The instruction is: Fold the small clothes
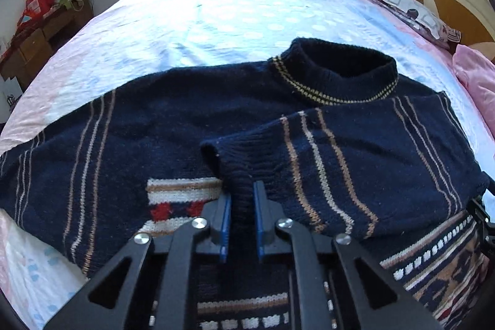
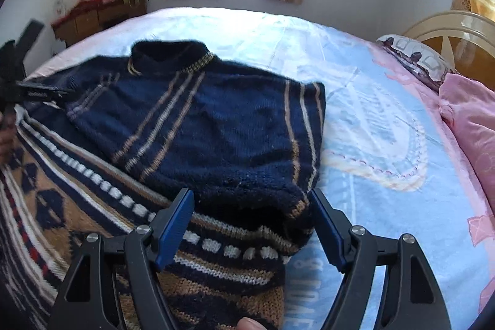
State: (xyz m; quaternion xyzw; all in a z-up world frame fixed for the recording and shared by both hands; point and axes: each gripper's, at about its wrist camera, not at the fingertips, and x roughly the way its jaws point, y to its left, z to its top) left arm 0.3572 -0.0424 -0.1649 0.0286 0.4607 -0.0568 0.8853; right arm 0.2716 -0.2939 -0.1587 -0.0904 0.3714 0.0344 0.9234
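The left claw (image 1: 242,200) is pinching the ribbed cuff (image 1: 235,166) of the navy sweater (image 1: 185,119), its blue pads pressed tight against the knit on both sides. It's coming in low over the sweater's patterned front, pointing toward the collar (image 1: 337,73). The right claw (image 2: 252,225) is sitting wide apart, gripping nothing, hovering over the folded edge on the sweater's other side. The sweater is lying spread out on the bed (image 2: 371,126), one sleeve folded across the chest.
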